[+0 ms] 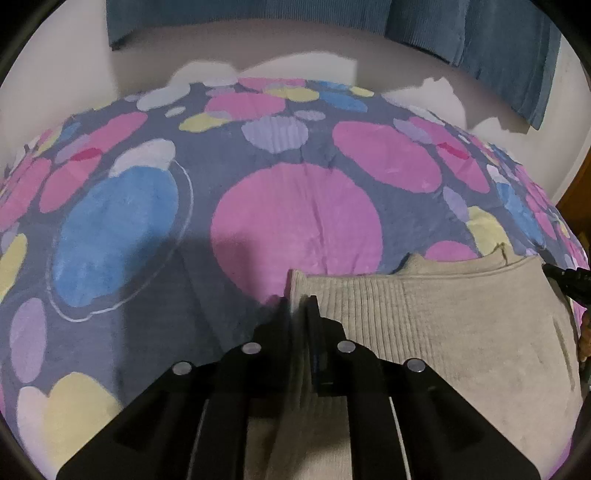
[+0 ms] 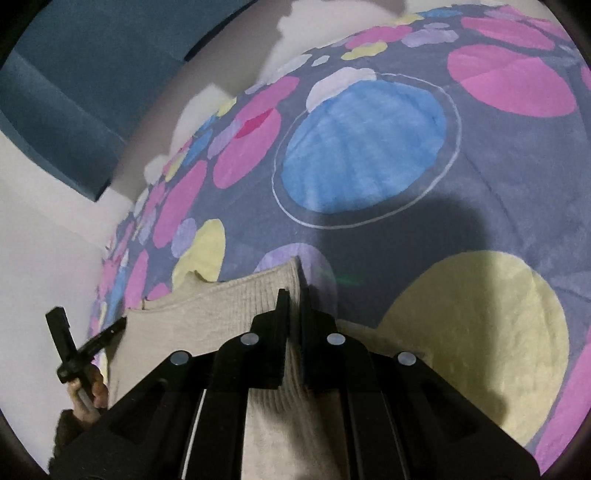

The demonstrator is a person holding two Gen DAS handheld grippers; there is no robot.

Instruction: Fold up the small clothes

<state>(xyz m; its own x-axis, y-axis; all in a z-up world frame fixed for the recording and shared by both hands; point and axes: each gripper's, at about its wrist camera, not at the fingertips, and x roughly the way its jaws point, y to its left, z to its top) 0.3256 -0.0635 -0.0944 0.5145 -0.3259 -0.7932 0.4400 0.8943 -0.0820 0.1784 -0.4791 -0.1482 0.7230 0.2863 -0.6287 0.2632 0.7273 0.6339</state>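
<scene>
A beige knitted garment (image 1: pixel 443 325) lies on a bedspread with coloured circles (image 1: pixel 295 214). My left gripper (image 1: pixel 297 301) is shut on the garment's ribbed edge at its left corner. In the right wrist view the same garment (image 2: pixel 221 306) lies low and left, and my right gripper (image 2: pixel 293 295) is shut on its ribbed corner. The other gripper (image 2: pixel 85 343) shows at the far left of that view, held by a hand; a black part of a gripper (image 1: pixel 569 280) shows at the right edge of the left wrist view.
The bedspread (image 2: pixel 369 147) covers a bed that fills both views. A white wall and blue curtains (image 1: pixel 480 33) stand behind the bed. A blue curtain (image 2: pixel 74 92) hangs at the upper left of the right wrist view.
</scene>
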